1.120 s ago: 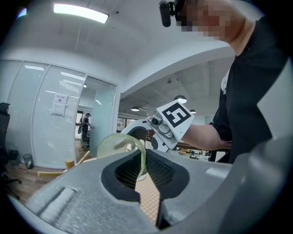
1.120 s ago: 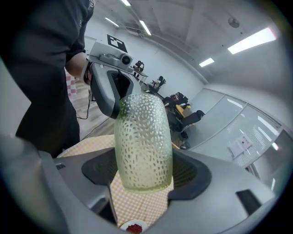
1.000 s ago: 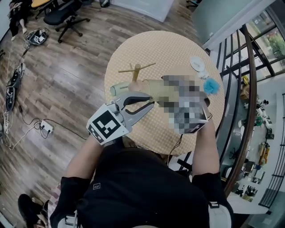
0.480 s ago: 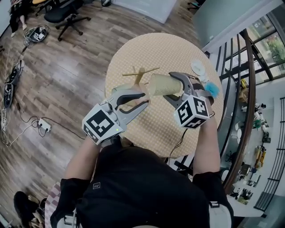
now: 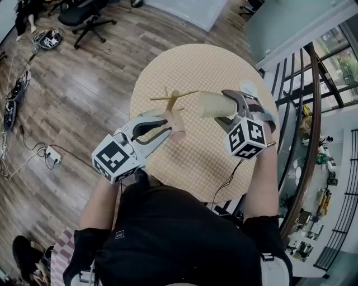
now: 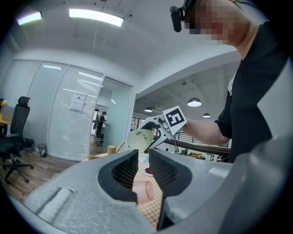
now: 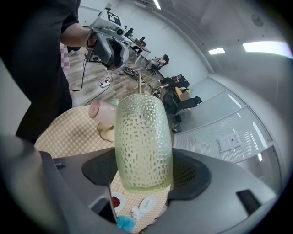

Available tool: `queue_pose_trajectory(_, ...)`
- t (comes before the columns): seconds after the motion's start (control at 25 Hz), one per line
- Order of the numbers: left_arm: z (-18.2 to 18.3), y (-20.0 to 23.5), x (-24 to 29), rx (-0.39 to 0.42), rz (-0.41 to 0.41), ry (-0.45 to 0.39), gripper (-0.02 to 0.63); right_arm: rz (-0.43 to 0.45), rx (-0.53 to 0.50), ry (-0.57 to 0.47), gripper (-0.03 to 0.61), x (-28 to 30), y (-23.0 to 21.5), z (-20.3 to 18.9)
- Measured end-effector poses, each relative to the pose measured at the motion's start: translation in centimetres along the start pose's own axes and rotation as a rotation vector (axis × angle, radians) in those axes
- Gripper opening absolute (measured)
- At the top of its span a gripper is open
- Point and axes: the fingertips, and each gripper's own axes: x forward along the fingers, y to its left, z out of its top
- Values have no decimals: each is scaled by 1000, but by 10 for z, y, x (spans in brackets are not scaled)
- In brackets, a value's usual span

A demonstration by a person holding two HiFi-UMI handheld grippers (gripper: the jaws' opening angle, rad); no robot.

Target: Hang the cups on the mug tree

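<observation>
The wooden mug tree (image 5: 173, 99) stands mid-table. A pink cup (image 5: 178, 120) lies sideways at its lower part, just above the base (image 7: 107, 133); whether it hangs on a peg I cannot tell. My left gripper (image 5: 169, 125) sits just short of that pink cup (image 6: 145, 192). Its jaws stand a narrow gap apart with nothing between the pads. My right gripper (image 5: 226, 106) is shut on a pale green dimpled cup (image 7: 143, 137), held on its side in the air right of the tree (image 6: 112, 150). That cup's open mouth (image 6: 139, 139) faces the tree.
The round table (image 5: 196, 162) has a yellow checked cloth. Small dishes (image 7: 147, 204) and a blue object (image 7: 122, 224) lie near its right edge by a railing (image 5: 310, 111). Office chairs (image 5: 84, 17) and cables (image 5: 14, 106) are on the wooden floor to the left.
The left gripper has drawn back toward the lower left, away from the tree. The right gripper has carried the green cup rightward and farther out, level with the tree's upper pegs.
</observation>
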Motion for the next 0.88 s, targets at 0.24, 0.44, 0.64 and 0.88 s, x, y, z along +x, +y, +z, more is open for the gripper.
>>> queue_pose_trajectory(0.24, 2, 13, -6, -27, 59, -25, 72, -11, -43, 49, 341, 17, -11, -10)
queue_pose_trajectory(0.44, -4, 14, -7, -48, 62, -22, 72, -16, -115, 69, 341, 34, -16, -6)
queue_pose_trajectory(0.64, -10, 18, -14, -66, 81, -21, 72, -1, -183, 64, 341, 49, -12, 7)
queue_pose_trajectory(0.88, -17, 22, -22, -85, 107, -21, 72, 16, -225, 43, 341, 61, -7, 20)
